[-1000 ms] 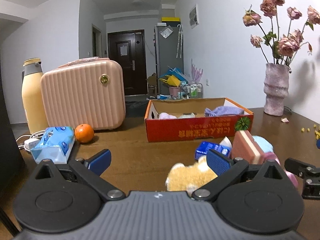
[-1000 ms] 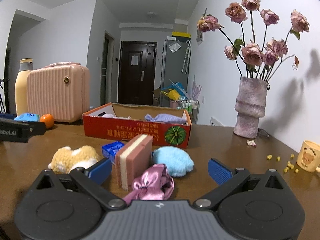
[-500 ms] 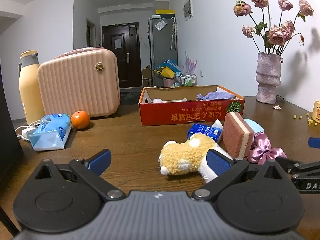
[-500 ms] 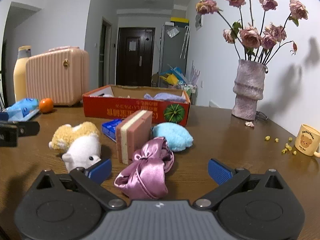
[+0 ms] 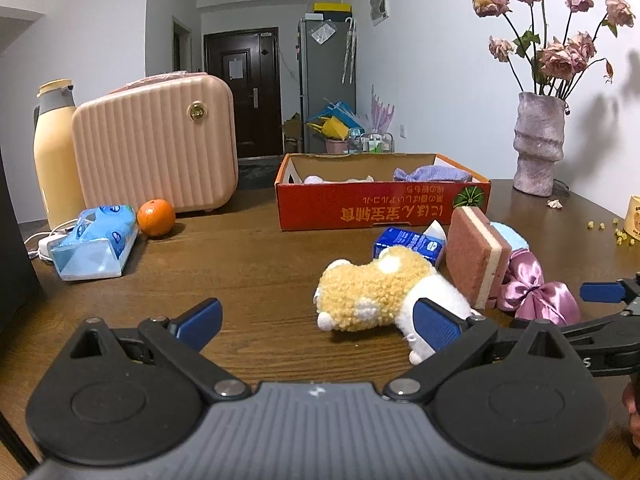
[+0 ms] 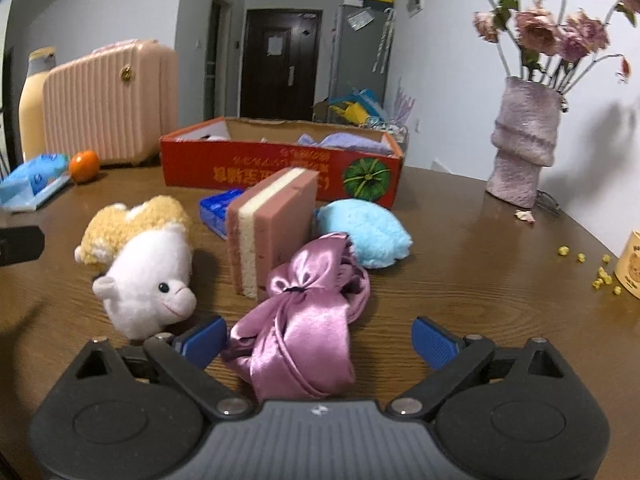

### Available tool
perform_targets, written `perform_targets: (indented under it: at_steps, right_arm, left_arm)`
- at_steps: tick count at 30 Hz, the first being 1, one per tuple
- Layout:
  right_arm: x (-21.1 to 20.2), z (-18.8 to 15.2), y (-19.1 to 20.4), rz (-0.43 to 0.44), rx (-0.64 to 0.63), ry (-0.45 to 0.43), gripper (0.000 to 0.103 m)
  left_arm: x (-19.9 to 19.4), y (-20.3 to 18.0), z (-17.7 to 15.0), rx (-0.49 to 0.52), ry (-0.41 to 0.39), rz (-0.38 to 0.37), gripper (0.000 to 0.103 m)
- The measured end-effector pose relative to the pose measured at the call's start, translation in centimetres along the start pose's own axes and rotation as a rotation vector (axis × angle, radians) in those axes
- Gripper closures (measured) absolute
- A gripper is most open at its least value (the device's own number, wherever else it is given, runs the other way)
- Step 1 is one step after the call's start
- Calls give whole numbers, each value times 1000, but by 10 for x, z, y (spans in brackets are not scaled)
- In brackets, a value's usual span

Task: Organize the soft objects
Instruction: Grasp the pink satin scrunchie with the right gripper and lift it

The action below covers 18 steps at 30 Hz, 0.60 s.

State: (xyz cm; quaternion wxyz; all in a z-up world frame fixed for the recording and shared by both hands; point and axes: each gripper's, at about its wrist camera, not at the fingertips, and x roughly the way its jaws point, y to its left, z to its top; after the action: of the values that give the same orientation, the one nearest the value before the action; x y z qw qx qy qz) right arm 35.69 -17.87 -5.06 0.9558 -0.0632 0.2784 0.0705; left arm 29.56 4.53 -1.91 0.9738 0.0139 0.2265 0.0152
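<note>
Lying btwn wide right gripper (image 6: 318, 338) jaws: pink satin bow (image 6: 304, 316); left gripper (image 5: 318, 322) jaws wide, nothing held

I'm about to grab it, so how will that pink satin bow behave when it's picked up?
The pink satin bow will probably flop and drape, since its folds lie slack on the table. Its glossy sheen suggests it may slip between the open right tongs. It looks light.

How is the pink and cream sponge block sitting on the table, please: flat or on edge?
On edge. The pink and cream sponge block stands upright on a narrow side on the wooden table, layers running vertically.
</note>
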Motion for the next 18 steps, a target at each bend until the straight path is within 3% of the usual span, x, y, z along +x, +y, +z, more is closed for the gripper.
perform_targets:
  at_steps: [6, 8, 14, 18]
  right_arm:
    - [13, 4, 6, 39, -15, 41, 30]
    - [16, 4, 5, 57, -4, 60, 45]
    - [14, 3, 2, 75, 16, 54, 63]
    - [8, 2, 2, 69, 10, 22, 66]
  left_arm:
    - [6, 0, -2, -4, 25, 10, 0]
    - [8, 0, -3, -3, 31, 15, 0]
    - [11, -1, -5, 2, 42, 18, 0]
    - [11, -1, -5, 1, 43, 17, 0]
